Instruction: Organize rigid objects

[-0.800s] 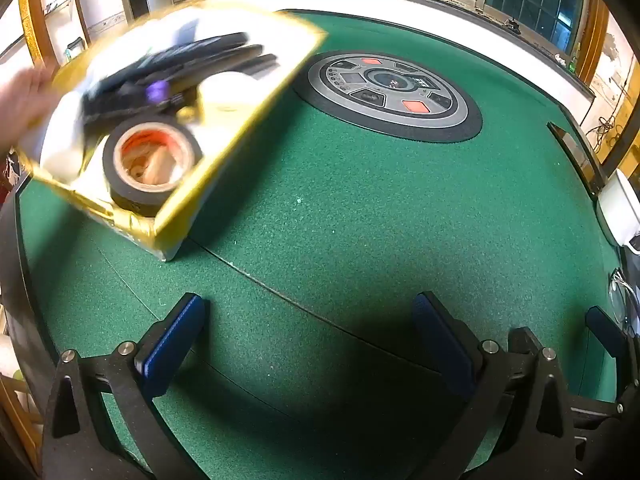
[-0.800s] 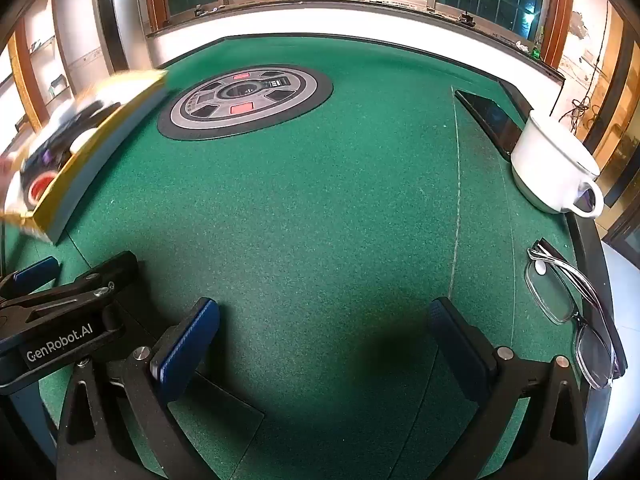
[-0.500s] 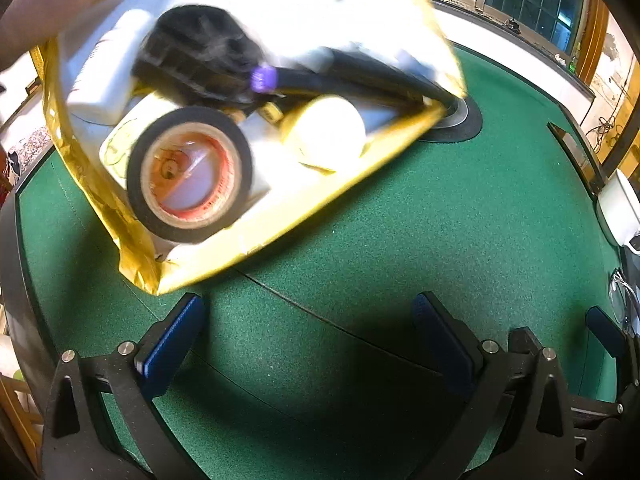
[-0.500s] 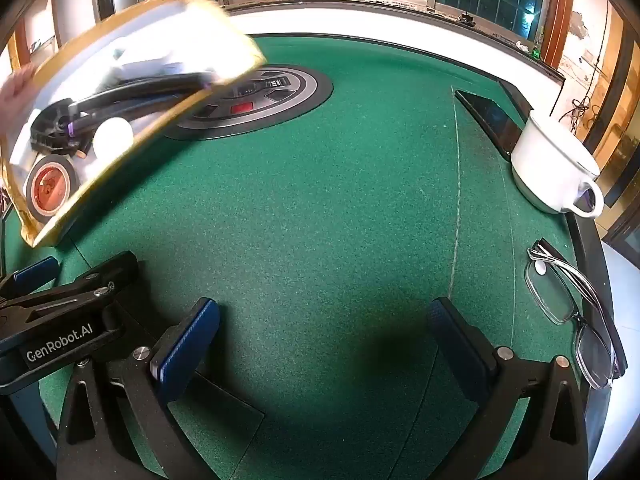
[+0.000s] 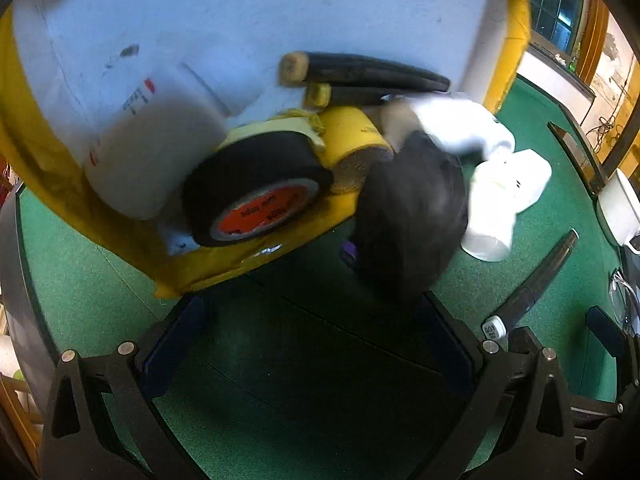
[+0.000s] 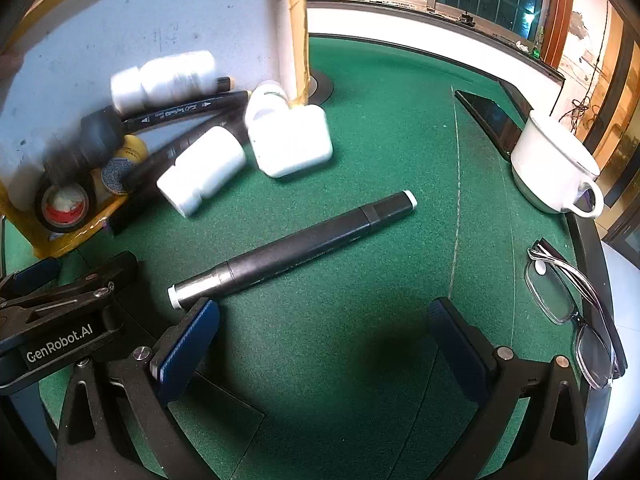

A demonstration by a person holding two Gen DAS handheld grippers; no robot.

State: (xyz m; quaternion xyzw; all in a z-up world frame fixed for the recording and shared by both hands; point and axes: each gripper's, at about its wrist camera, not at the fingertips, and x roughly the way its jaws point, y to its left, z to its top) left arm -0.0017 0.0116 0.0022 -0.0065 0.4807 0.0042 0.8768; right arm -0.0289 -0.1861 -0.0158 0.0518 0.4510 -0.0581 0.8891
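Observation:
A yellow-edged white box [image 6: 160, 20] is tipped steeply over the green table [image 6: 360, 152], spilling its contents. A black marker [image 6: 292, 250] lies on the felt just ahead of my right gripper [image 6: 324, 336], which is open and empty. A white bottle [image 6: 202, 170] and a white case [image 6: 292, 142] have tumbled out. A black tape roll [image 5: 256, 188], a yellow tape roll [image 5: 352, 140], a white bottle [image 5: 152, 148] and black pens [image 5: 360, 72] slide in the box [image 5: 240, 20]. My left gripper [image 5: 312, 340] is open and empty below it.
A white mug [image 6: 554, 168] stands at the right, a dark phone [image 6: 486, 120] behind it. Glasses [image 6: 572, 304] lie at the right edge. The left gripper body [image 6: 60, 320] sits at the right view's lower left.
The box has been lifted and tipped toward the grippers. Marker, white bottle and white case have fallen onto the felt. Neither gripper has moved.

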